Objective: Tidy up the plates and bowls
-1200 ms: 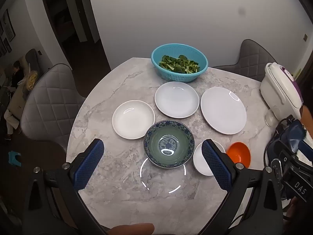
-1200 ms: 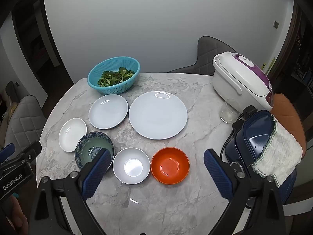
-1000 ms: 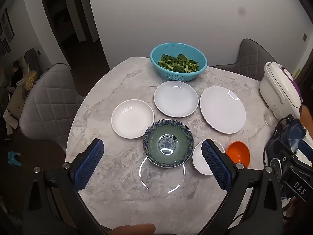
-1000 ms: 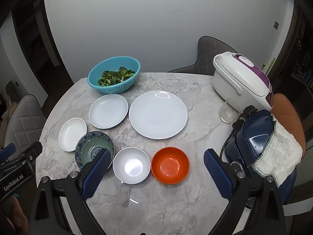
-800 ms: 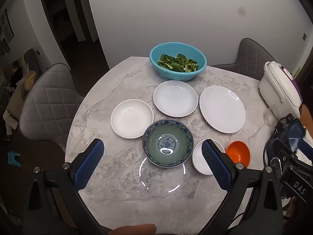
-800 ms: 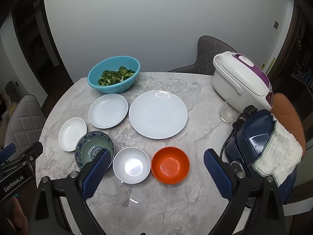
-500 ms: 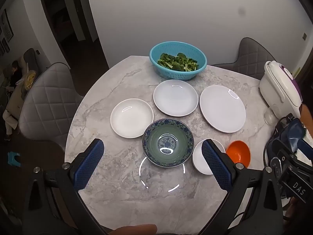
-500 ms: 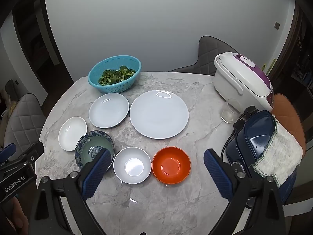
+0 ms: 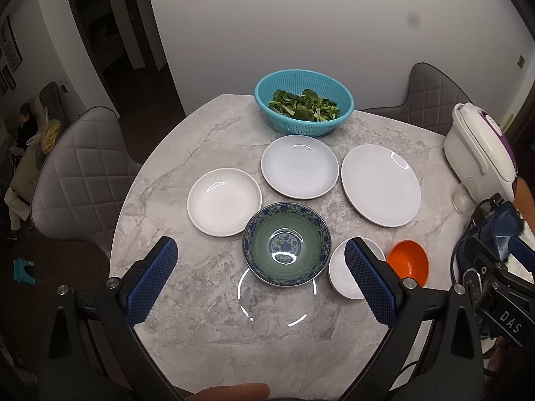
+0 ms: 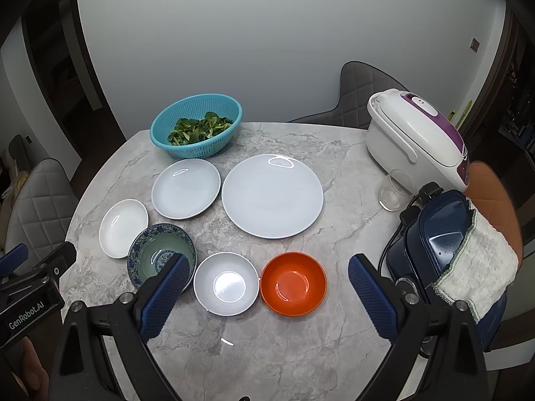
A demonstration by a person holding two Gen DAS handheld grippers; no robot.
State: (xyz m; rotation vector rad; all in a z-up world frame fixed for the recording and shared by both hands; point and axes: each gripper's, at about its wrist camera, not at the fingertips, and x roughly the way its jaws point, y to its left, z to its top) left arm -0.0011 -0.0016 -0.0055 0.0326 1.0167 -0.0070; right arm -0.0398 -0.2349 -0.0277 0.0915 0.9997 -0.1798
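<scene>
On the round marble table (image 9: 200, 147) lie a large white plate (image 10: 272, 195), a medium pale plate (image 10: 186, 188) and a small white dish (image 10: 123, 227). In front stand a blue-patterned green bowl (image 9: 286, 243), a white bowl (image 10: 226, 283) and an orange bowl (image 10: 293, 283). My left gripper (image 9: 260, 267) is open and empty, above the table's near edge, the patterned bowl just beyond its fingers. My right gripper (image 10: 267, 284) is open and empty, with the white and orange bowls seen between its fingers.
A teal colander of greens (image 10: 196, 129) stands at the back. A white and purple rice cooker (image 10: 416, 143), a glass (image 10: 391, 193) and a dark blue appliance with a towel (image 10: 448, 234) crowd the right side. Grey chairs (image 9: 80, 173) stand around the table.
Both views have shifted very slightly; the dishes sit a touch higher or further right in frame. No dish has moved and both grippers stay open.
</scene>
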